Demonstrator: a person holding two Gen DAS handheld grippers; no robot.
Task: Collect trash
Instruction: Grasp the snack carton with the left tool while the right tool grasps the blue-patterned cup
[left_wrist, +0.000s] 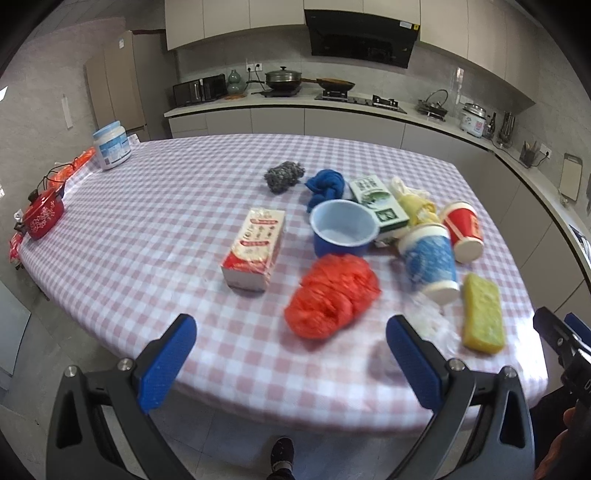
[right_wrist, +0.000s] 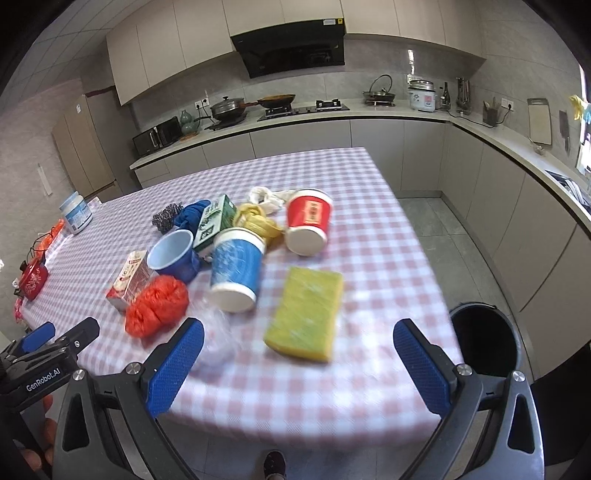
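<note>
The trash lies in a loose cluster on the pink checked table (left_wrist: 147, 221), toward its near right part. Nearest the left gripper (left_wrist: 291, 354) is a crumpled red plastic bag (left_wrist: 332, 295), touching a blue enamel mug (left_wrist: 341, 227) behind it. Left of the bag lies a red-and-white carton (left_wrist: 255, 247) on its side. Right of the mug, 2 paper cups lie tipped over: a blue cup (left_wrist: 428, 258) and a red cup (left_wrist: 463, 230), side by side. A green-and-white carton (left_wrist: 378, 201) sits behind the mug, with a yellow bag (left_wrist: 415, 206) and a blue cloth (left_wrist: 327, 184) near it, and a grey steel scourer (left_wrist: 282, 175) further back. A yellow sponge (right_wrist: 304, 314) lies flat near the table's front edge, ahead of the right gripper (right_wrist: 297, 360). Something clear and crinkled, perhaps a plastic wrapper (right_wrist: 216, 339), lies blurred beside the sponge.

Both grippers hover at the near edge with jaws wide apart, holding nothing. A black bin (right_wrist: 484, 339) stands on the floor just beside the table's right corner. A red pot (left_wrist: 42, 214) and a white tub (left_wrist: 110, 146) sit well apart at the far left edge.
</note>
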